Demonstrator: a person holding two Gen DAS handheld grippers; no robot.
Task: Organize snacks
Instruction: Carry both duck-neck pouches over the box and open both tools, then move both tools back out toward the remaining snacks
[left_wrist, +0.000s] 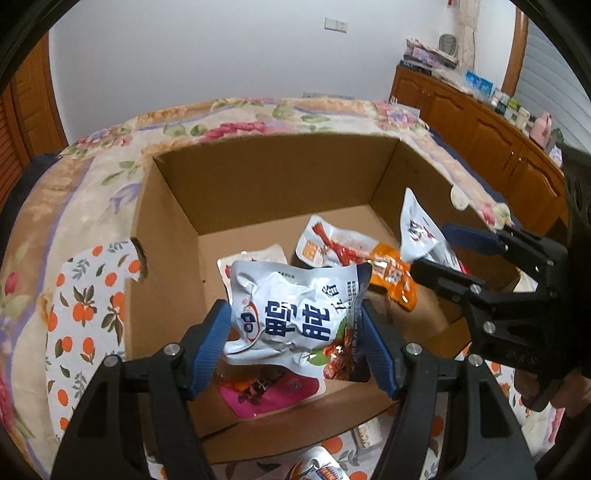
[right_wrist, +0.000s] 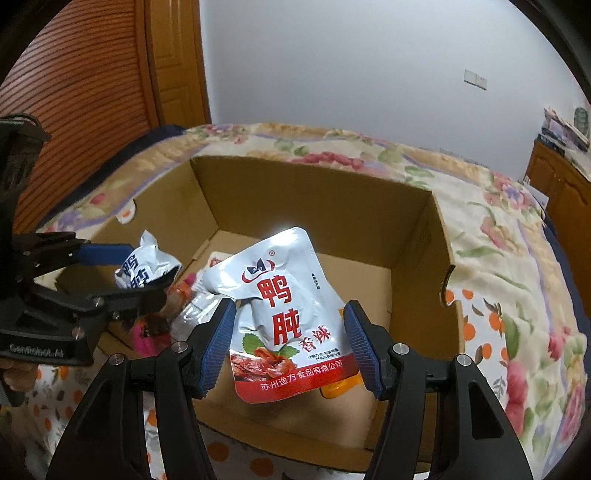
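An open cardboard box (left_wrist: 173, 236) stands on the bed; it also shows in the right wrist view (right_wrist: 417, 236). My left gripper (left_wrist: 295, 332) is over the box, its blue pads (left_wrist: 212, 339) spread wide, with a silver pouch with blue lettering (left_wrist: 295, 314) between them. My right gripper (right_wrist: 290, 343) is over the box too, pads (right_wrist: 360, 343) wide apart, with a silver pouch with red lettering (right_wrist: 284, 317) between them. Each gripper shows in the other's view: the right (left_wrist: 436, 254) and the left (right_wrist: 147, 269). Several snack packs lie inside, among them a red-and-white one (left_wrist: 332, 243) and an orange one (left_wrist: 393, 275).
The bed has a floral blanket (left_wrist: 240, 122) and an orange-print sheet (left_wrist: 85, 314). A wooden cabinet (left_wrist: 480, 122) with clutter runs along the right wall. A snack pack (left_wrist: 317, 465) lies on the sheet in front of the box. A louvred wooden door (right_wrist: 85, 74) stands at the left.
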